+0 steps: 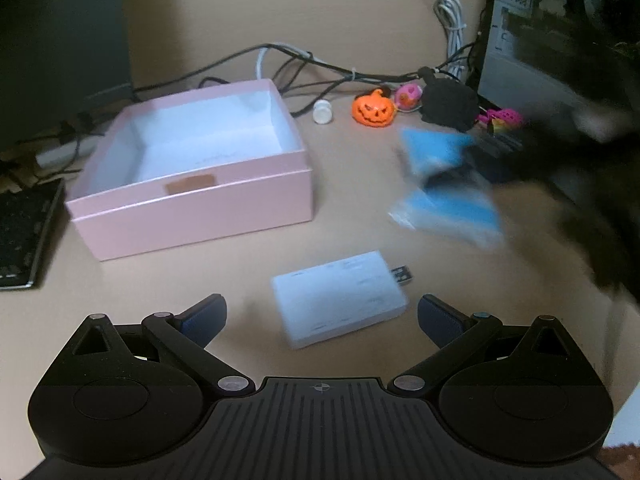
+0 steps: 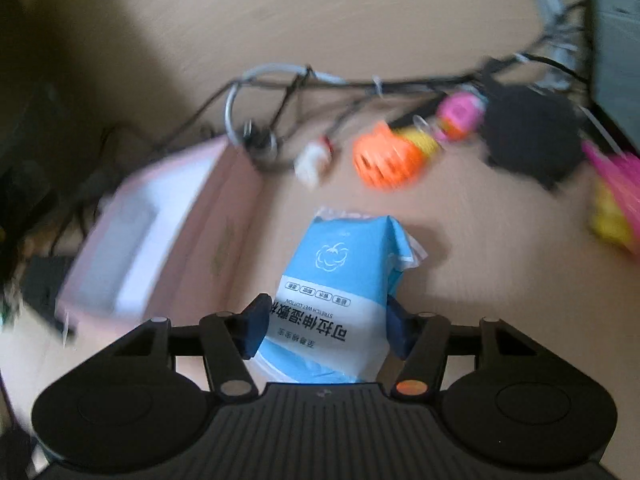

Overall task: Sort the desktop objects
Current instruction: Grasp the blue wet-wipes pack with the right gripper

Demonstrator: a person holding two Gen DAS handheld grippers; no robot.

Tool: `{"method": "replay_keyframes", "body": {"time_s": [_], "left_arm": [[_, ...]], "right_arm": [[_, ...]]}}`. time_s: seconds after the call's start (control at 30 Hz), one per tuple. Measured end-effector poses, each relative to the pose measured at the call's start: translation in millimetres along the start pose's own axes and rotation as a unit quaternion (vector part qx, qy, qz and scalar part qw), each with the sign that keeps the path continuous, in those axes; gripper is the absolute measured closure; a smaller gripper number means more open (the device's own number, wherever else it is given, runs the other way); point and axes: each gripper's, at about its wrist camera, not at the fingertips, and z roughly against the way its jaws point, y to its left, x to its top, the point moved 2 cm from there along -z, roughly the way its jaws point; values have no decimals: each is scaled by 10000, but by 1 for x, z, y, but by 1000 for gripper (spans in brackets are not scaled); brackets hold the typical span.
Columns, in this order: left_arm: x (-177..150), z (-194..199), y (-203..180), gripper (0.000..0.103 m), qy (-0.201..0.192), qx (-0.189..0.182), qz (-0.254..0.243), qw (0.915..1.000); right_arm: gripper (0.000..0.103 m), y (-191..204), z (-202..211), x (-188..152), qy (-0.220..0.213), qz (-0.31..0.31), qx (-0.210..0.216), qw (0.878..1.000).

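Note:
My left gripper point(image 1: 322, 316) is open, its blue pads on either side of a white adapter box point(image 1: 340, 300) with a USB plug that lies on the tan desk. My right gripper point(image 2: 326, 326) is shut on a blue and white packet of wet cotton wipes point(image 2: 344, 276), held above the desk just right of the open pink box point(image 2: 180, 240). In the left wrist view the same packet point(image 1: 448, 208) is a blurred shape to the right of the pink box point(image 1: 188, 196), whose white inside looks bare.
Along the back lie an orange pumpkin toy point(image 1: 373, 109), a small white bottle point(image 1: 322, 111), a pink egg toy point(image 1: 408, 96), a black fuzzy object point(image 1: 450, 106) and tangled cables point(image 1: 320, 64). A dark flat pad point(image 1: 24, 232) sits at the left edge, a computer case point(image 1: 520, 40) at the right.

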Motion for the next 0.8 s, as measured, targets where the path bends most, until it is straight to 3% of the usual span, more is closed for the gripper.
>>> {"method": "replay_keyframes", "body": {"time_s": [0.07,0.13,0.17,0.2,0.33,0.43,0.63,0.77,0.8], "left_arm": [[3,-9,-12,0,30,160,-71,9998],[5,-19,-22,0,72,389,-138,9991],[5,-22,-25,0,92,446,-143,9989],[5,-25,-27,0,110,474,-134,9987],[1,-28,-29,0,124,588,-208,9980],[-1,-24,-24,0,74,726,-308,9969],[-3,-14,-1,0,11,1086,-334,9935],[-4,1,14,0,-130,767,-109,9969],[-5,4,16,0,-151,705,-86,9974]], "right_arm": [[42,-6,30,-26,13,118,-53,9999],[23,-7,57,-49,-116,239,-267,9993],[7,-8,66,-58,-204,275,-394,9986],[0,-8,73,-67,-303,296,-498,9979],[0,-15,83,-92,-396,275,-566,9972],[0,-28,82,-105,-223,-33,-561,9982],[0,-30,88,-110,-206,-21,-577,9981],[0,-21,81,-105,47,172,-790,9967],[0,-20,80,-102,125,227,-659,9975]]}}
